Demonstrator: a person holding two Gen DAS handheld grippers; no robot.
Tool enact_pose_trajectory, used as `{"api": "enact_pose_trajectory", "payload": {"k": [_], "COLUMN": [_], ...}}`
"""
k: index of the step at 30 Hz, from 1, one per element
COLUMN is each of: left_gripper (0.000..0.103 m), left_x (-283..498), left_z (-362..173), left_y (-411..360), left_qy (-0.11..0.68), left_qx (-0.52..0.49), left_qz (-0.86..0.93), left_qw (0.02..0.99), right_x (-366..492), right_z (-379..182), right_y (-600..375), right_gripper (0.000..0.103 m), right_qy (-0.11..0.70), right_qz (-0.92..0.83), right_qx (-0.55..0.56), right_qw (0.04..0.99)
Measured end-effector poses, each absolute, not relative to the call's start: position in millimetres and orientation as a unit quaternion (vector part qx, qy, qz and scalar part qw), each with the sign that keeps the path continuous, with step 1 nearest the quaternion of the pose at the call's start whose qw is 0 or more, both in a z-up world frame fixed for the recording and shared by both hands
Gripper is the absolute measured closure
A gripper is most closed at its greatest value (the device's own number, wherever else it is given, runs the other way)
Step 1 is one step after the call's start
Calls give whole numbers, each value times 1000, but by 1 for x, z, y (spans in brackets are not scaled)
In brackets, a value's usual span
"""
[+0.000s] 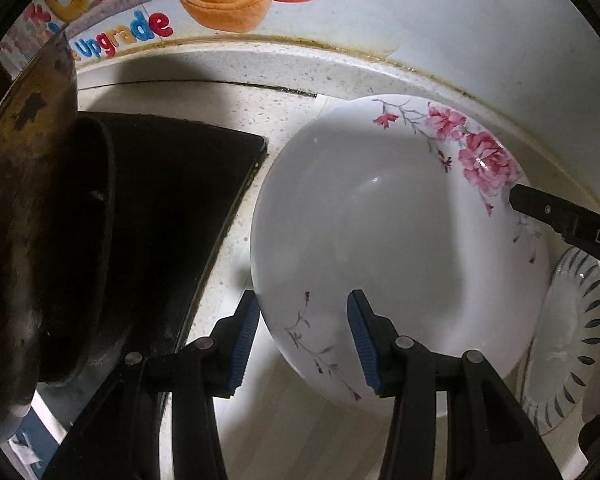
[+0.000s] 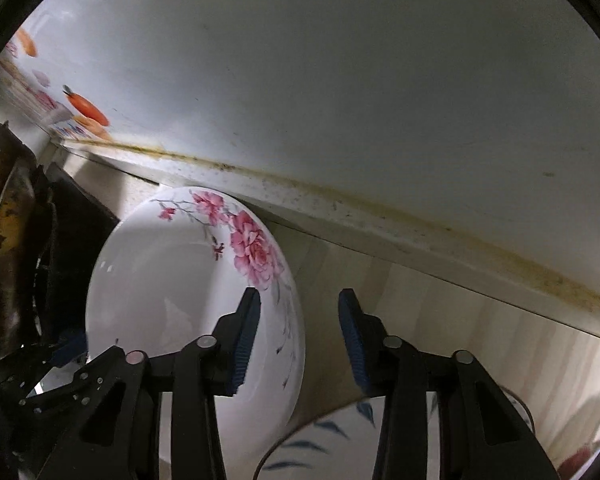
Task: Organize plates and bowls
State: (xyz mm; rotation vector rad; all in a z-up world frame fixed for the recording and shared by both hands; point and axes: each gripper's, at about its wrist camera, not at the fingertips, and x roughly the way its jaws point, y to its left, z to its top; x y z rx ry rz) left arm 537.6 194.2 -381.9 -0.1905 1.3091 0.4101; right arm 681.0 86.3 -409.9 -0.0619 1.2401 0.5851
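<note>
Left wrist view: the left claw (image 1: 304,340) stands spread, its ribbed blue pads (image 1: 247,344) straddling the near rim of a glossy white bowl (image 1: 380,240) with pink flowers, which sits empty on the speckled surface (image 1: 260,116) beside a dark stove (image 1: 172,208) and blackened wok (image 1: 28,240). Only this view shows the ribbed plate (image 1: 572,344) under the bowl's right side. Right wrist view: the right claw (image 2: 298,340), also spread, straddles the bowl's far rim; a blue-leaf dish (image 2: 332,440) lies below.
</note>
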Motion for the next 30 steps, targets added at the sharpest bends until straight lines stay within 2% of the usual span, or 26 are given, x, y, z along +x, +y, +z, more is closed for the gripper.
{"api": "enact_pose_trajectory", "payload": {"k": [3,5,17,30], "left_gripper": [60,64,67,67], "left_x": [540,540,517,486], "left_z": [-387,-388,-374,-337], "left_y": [201,205,210,191], "left_qy": [608,604,584,563], "left_qx": [-104,-110,-129,-130], "left_qz": [181,183,178,147], "left_qw": [766,768,782,803], "right_x": [685,686,682,657], "right_z": [-420,-425,-420,-383], "right_y": [89,92,86,50], "right_gripper": [81,85,88,90], "right_qy": [581,583,574,555], "right_qz": [280,291,304,308], "right_qx": [-22,-11,-10,5], "right_qw": [764,758,760,773]}}
